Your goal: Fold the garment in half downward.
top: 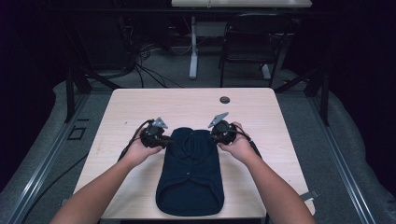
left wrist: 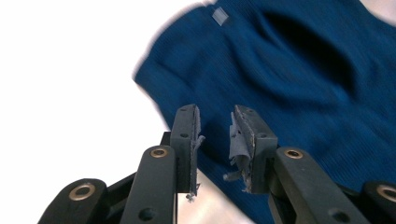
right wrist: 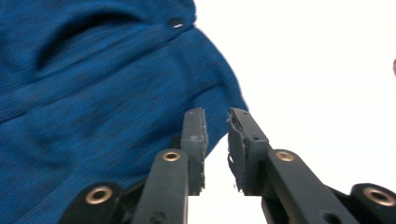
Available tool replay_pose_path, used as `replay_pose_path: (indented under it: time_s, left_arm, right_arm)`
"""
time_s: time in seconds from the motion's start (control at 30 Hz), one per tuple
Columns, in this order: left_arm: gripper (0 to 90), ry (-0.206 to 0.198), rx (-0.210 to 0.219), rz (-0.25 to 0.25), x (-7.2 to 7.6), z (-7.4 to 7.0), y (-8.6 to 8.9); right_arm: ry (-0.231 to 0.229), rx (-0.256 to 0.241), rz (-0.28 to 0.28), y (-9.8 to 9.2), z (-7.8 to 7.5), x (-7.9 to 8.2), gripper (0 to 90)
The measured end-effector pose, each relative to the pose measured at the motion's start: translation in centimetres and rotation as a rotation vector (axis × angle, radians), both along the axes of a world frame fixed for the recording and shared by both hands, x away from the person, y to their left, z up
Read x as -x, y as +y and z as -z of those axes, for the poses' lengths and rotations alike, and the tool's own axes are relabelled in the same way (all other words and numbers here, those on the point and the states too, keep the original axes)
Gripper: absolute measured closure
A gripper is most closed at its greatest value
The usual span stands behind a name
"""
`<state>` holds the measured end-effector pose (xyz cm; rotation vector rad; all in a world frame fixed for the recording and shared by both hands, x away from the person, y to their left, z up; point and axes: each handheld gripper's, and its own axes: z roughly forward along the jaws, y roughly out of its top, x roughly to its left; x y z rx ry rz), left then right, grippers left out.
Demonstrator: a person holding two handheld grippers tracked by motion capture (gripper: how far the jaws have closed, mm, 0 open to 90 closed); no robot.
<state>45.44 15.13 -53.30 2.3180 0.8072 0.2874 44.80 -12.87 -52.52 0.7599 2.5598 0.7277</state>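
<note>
A dark blue knitted garment (top: 190,172) lies flat in the middle of the light wooden table (top: 140,105), its wide hem toward the front edge. My left gripper (top: 164,139) is at its upper left corner and my right gripper (top: 215,136) at its upper right corner. In the left gripper view the garment (left wrist: 289,70) lies under and beyond the gripper (left wrist: 215,114), whose jaws stand apart with nothing clamped between them. In the right gripper view the gripper (right wrist: 215,114) is open over the garment's edge (right wrist: 93,84), with only a narrow gap between the jaws.
A round black grommet (top: 225,99) sits in the table top near its far edge. Beyond the table stand a dark chair (top: 252,42) and a white desk leg (top: 193,51), with cables on the floor. Bare table lies on both sides of the garment.
</note>
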Motion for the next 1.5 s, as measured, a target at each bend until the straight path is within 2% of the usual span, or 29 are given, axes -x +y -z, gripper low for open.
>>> replay_pose_path:
  time_s: [0.03,0.1,0.13,0.2,0.23,0.3,0.4,0.47,0.53,0.63,0.67,0.7,0.73,0.83,0.93,1.07,1.1,1.17,1.3,1.43,1.5]
  left_arm:
    - [69.8,-0.005,0.001,-0.006,-0.6,0.0,-0.2]
    - [68.2,-0.026,-0.022,-0.015,-1.4,0.1,-0.9]
    - [67.1,-0.036,-0.037,-0.007,-1.7,0.2,-1.2]
    - [66.6,-0.052,-0.067,0.009,-2.2,0.5,-1.9]
    - [66.1,-0.063,-0.077,0.010,-2.4,0.6,-2.3]
    - [64.7,-0.069,-0.095,0.013,-3.0,0.8,-2.8]
    - [63.0,-0.073,-0.098,0.007,-3.6,1.1,-3.1]
    - [62.1,-0.077,-0.113,0.007,-3.9,1.3,-3.3]
    - [60.8,-0.074,-0.140,0.011,-4.3,1.5,-3.5]
    - [59.4,-0.063,-0.143,0.007,-4.8,1.7,-3.7]
    - [58.6,-0.060,-0.148,0.008,-4.8,1.9,-3.8]
    - [57.7,-0.048,-0.167,0.017,-4.9,2.1,-3.8]
    - [57.5,-0.038,-0.173,0.025,-5.0,2.4,-3.8]
    - [58.0,-0.025,-0.142,0.021,-5.1,2.6,-3.6]
    - [62.0,-0.008,-0.134,0.018,-5.1,2.6,-3.7]
    - [71.9,-0.013,-0.150,0.023,-4.8,2.6,-3.9]
    - [72.9,-0.008,-0.151,0.024,-4.8,2.5,-4.0]
    - [75.9,-0.016,-0.160,0.023,-4.7,2.5,-4.0]
    - [78.5,-0.032,-0.187,0.026,-4.6,2.4,-4.3]
    - [79.7,-0.040,-0.196,0.026,-4.4,2.2,-4.3]
    - [80.2,-0.063,-0.203,0.027,-4.2,1.9,-4.3]
  right_arm:
    - [-0.008,0.017,-0.004,0.2,0.0,-0.5,73.0]
    - [-0.002,0.031,-0.003,0.6,0.2,-1.4,70.9]
    - [-0.009,0.040,-0.003,0.8,0.3,-1.7,69.5]
    - [0.007,0.052,0.003,1.1,0.5,-2.3,68.2]
    - [0.010,0.075,0.004,1.3,0.6,-2.6,67.4]
    - [0.013,0.102,0.005,1.5,0.7,-3.1,65.9]
    - [0.020,0.094,0.008,1.6,1.0,-3.5,64.2]
    - [0.035,0.114,0.015,1.7,1.6,-3.5,63.3]
    - [0.036,0.123,0.026,1.9,1.8,-3.6,62.2]
    - [0.046,0.139,0.034,2.2,1.9,-3.7,62.7]
    - [0.076,0.140,0.023,2.4,2.2,-3.7,62.9]
    - [0.082,0.149,0.003,2.5,2.4,-3.6,63.7]
    - [0.066,0.153,-0.006,2.6,2.5,-3.4,63.9]
    - [0.069,0.147,-0.007,2.5,2.5,-3.5,63.7]
    - [0.077,0.139,-0.003,2.4,2.5,-3.6,63.8]
    - [0.076,0.149,-0.020,2.6,2.4,-3.4,72.6]
    - [0.074,0.139,-0.017,2.6,2.5,-3.4,74.5]
    - [0.071,0.156,-0.023,2.7,2.3,-3.3,77.6]
    - [0.065,0.165,-0.022,2.8,2.1,-3.1,80.8]
    - [0.060,0.155,-0.021,2.7,1.7,-3.0,83.0]
    - [0.063,0.146,-0.024,2.5,1.5,-2.9,84.7]
